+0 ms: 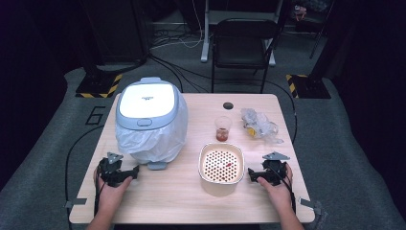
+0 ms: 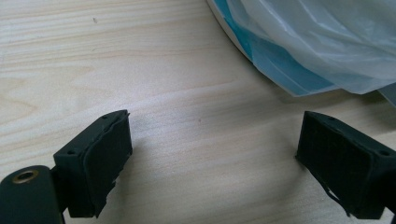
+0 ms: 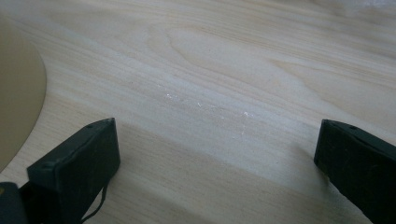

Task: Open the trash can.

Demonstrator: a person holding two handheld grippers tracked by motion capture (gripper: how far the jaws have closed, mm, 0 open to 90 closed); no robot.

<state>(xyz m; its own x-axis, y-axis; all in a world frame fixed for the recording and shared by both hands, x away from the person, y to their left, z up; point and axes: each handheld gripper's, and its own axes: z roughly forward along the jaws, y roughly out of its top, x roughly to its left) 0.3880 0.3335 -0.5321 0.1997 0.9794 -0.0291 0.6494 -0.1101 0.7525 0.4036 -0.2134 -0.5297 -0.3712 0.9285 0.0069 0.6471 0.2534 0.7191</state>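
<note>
The cream, round-cornered strainer basket (image 1: pixel 221 165), its perforated floor dotted with holes and carrying a small red scrap, sits on the near right part of the pale wooden tabletop (image 1: pixel 167 196), and it looks to be the thing the work will turn on. In the high view the right gripper (image 1: pixel 253 174) rests on the tabletop just to the right of that basket, apart from it, while the left gripper (image 1: pixel 132 172) rests at the near left, just in front of the white-and-grey lidded bin lined with a translucent plastic bag (image 1: pixel 149 120). Farther off stand a clear plastic cup with reddish dregs (image 1: pixel 223 128) and, to its right, a crumpled clear wrapper (image 1: pixel 259 125). In the left gripper view the jaws stand wide with only bare wood between them, and the bag-lined bin (image 2: pixel 299 46) fills the far right corner. In the right gripper view the jaws are likewise wide and empty, with the curved wall of the basket (image 3: pixel 18 102) at the left edge, beside the left jaw. I judge that nothing is yet begun: both hands are at rest, and the next move calls for the right gripper to swing left and close on the basket's rim.
</note>
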